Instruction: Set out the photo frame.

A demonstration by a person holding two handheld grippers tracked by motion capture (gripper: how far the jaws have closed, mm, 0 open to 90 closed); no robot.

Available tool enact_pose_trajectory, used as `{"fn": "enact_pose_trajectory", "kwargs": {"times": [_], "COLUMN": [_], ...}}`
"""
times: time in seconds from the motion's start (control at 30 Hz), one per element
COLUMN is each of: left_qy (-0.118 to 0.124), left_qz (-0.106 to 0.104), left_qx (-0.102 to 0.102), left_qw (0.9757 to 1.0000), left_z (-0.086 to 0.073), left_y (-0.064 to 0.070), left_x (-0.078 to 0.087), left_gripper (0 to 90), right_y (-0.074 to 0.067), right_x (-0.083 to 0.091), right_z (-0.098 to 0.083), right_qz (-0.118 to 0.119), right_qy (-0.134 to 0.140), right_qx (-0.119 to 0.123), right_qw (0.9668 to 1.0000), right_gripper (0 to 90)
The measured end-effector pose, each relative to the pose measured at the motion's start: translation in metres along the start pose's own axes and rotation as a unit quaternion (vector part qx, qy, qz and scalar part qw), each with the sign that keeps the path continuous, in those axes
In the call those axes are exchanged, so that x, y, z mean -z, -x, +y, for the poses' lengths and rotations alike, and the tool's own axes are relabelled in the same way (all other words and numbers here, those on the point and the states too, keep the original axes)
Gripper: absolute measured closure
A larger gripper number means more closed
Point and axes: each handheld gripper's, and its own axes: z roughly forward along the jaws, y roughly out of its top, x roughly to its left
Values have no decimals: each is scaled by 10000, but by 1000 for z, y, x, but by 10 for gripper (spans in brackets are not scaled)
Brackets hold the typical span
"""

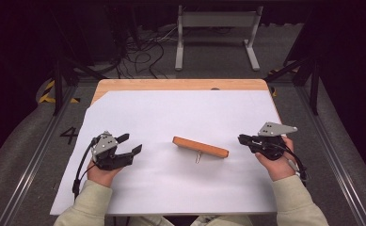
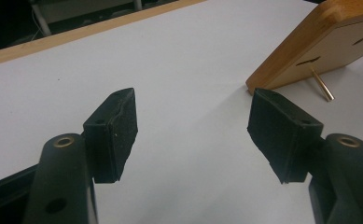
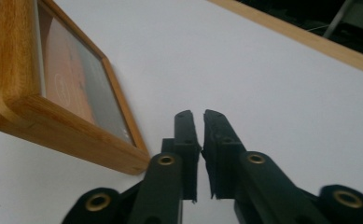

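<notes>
Now the wooden frame (image 1: 201,148) stands propped mid-frame on the white desk (image 1: 171,113). Left claw (image 1: 130,143), lower left, gapes wide and empty. Right claw (image 1: 241,139), at right, is pinched together on nothing, just beside the frame's end.

Big white sheet (image 1: 171,188) covering a wooden table (image 1: 180,84), cable tangle (image 1: 143,52) and grey stand (image 1: 217,28) on the floor behind.

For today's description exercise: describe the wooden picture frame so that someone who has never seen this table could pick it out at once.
On the white sheet covering the table, look midway between the two hand-held grippers. There stands the wooden picture frame, leaning on a small brass-coloured prop. It is the only orange-brown wooden item on the white sheet.
</notes>
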Motion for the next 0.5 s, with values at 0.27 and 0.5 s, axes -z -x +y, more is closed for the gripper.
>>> {"fn": "enact_pose_trajectory", "kwargs": {"times": [0.27, 0.5], "left_qy": [-13, -44], "left_qz": [11, 12], "left_qx": [4, -12], "left_qw": [10000, 10000], "left_z": [-1, -1], "left_y": [0, 0], "left_x": [0, -1], "left_gripper": [331, 331], "right_y": [-5, -9], "right_x": [-22, -38], "right_z": [-2, -7], "right_qz": [183, 279], "right_qy": [-316, -579], "right_qx": [130, 181], "right_qw": [9992, 9978], "right_gripper": [900, 900]}}
